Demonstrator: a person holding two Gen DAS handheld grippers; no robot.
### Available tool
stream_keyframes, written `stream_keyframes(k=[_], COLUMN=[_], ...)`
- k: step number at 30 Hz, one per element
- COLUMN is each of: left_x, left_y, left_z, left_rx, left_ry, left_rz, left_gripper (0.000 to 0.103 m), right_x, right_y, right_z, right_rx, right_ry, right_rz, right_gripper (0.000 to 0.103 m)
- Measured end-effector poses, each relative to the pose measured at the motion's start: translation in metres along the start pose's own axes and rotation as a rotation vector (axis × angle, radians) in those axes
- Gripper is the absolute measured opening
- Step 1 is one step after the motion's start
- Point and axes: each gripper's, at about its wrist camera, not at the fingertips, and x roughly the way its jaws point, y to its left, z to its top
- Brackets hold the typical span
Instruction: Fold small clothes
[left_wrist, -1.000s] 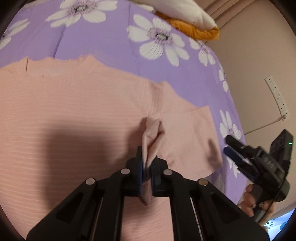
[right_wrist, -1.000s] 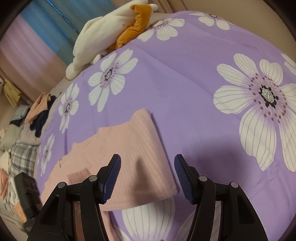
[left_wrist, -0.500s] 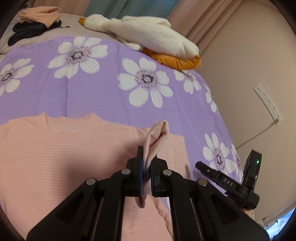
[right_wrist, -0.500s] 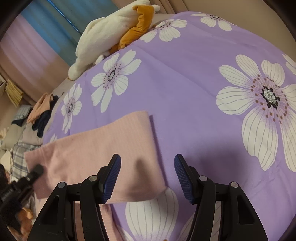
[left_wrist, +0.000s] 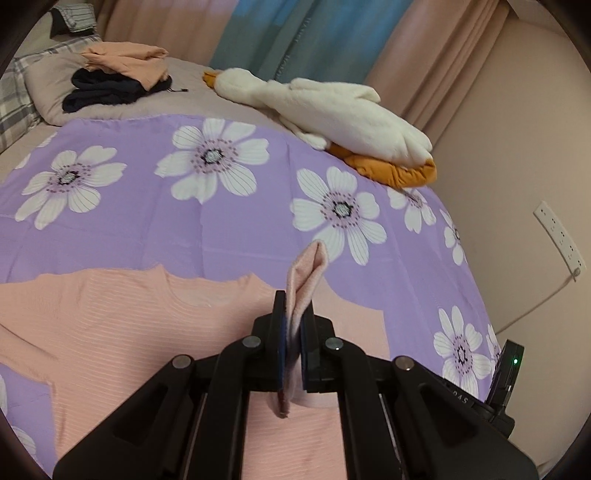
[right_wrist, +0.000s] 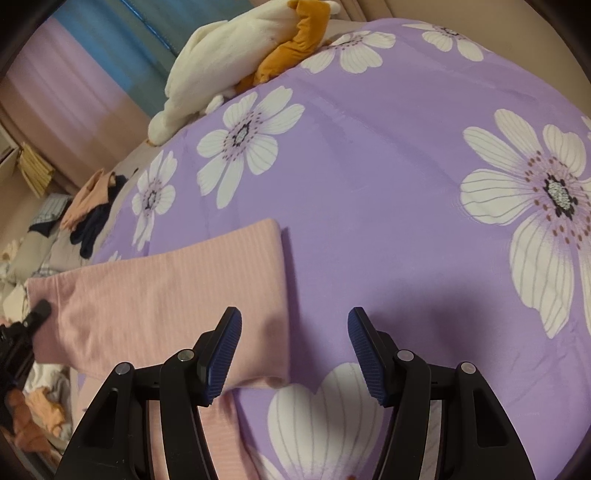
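A pink ribbed knit top (left_wrist: 122, 325) lies spread on a purple flowered sheet (left_wrist: 155, 229). My left gripper (left_wrist: 291, 325) is shut on the top's right sleeve (left_wrist: 306, 273) and holds it lifted above the top's body. In the right wrist view the lifted sleeve (right_wrist: 166, 295) stretches leftward, with the left gripper's tip (right_wrist: 37, 312) at its far end. My right gripper (right_wrist: 293, 354) is open and empty, low over the sheet beside the sleeve's edge. Its body shows at the lower right of the left wrist view (left_wrist: 506, 373).
A white plush goose with orange feet (left_wrist: 332, 107) lies at the sheet's far edge. Folded peach and dark clothes (left_wrist: 118, 77) sit on a pillow at the far left. A wall with a socket strip (left_wrist: 557, 236) borders the bed's right side. More clothes are heaped at the left (right_wrist: 40, 413).
My left gripper has risen with the sleeve, pulling it up and across over the top's body. The right gripper has stayed open and nearly still.
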Motion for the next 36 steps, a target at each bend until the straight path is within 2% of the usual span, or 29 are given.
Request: stream_keyframes(k=[16,21,29,36], left_x=[-0.033,-0.04,-0.041,-0.037], left_y=[0.039,0.05,0.073,0.094], left_z=[0.024,0.028,0.028,0.024], left_rx=[-0.057,-0.063,-0.085,-0.112], left_ry=[-0.096,-0.119,-0.116,-0.101], left_rz=[0.091,0.141,0.203,0.258], left_gripper=[0.004,0.004,0.005,0.005], right_x=[0.027,0.032,0.041,0.053], right_y=[0.027,0.032,0.043,0.061], right_z=[-0.008,-0.011,-0.017,-0.025], right_rx=[-0.071,-0.082,-0.107,-0.153], right_ry=[0.08,0.097,0.134,0.154], right_rz=[0.02,0.032,0.036,0.055], right_gripper=[0.062,0.062,0.062,0.044])
